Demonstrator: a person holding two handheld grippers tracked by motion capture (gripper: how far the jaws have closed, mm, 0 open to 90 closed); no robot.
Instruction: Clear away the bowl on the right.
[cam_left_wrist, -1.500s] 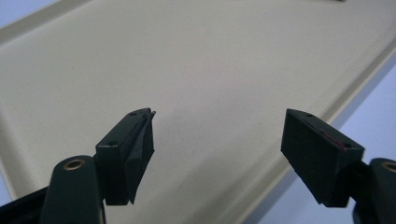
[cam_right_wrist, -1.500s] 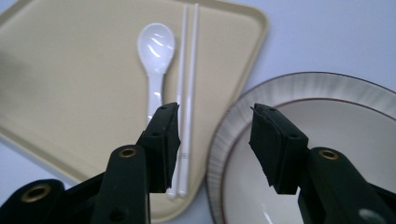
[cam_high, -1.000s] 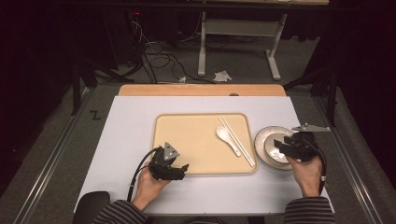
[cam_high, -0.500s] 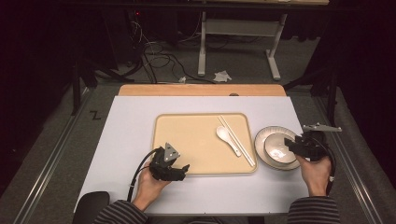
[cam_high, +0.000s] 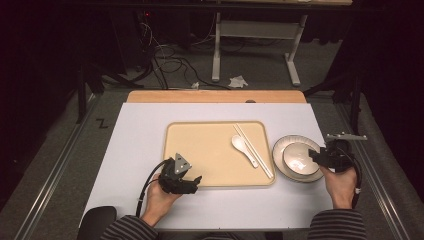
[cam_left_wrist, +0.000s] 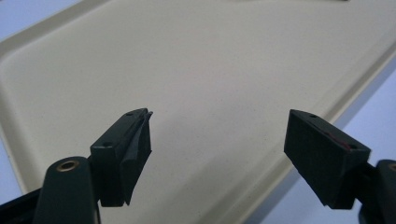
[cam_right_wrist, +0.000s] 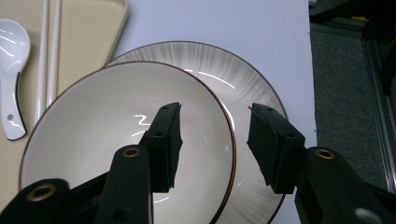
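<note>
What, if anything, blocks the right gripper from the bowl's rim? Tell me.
Nothing visible does. The right gripper hangs open over the bowl, its fingers straddling the near rim. The bowl sits on the plate; spoon and chopsticks lie aside on the tray.

The right tool (cam_high: 316, 156) has drawn back toward the counter's right edge, off the middle of the bowl (cam_high: 299, 159) to its right rim; its jaws stand apart, one over the bowl, one over the plate (cam_high: 280, 148).

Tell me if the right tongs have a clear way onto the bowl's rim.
Probably yes: the right tongs stand open astride the bowl rim, nothing between, plate underneath.
</note>
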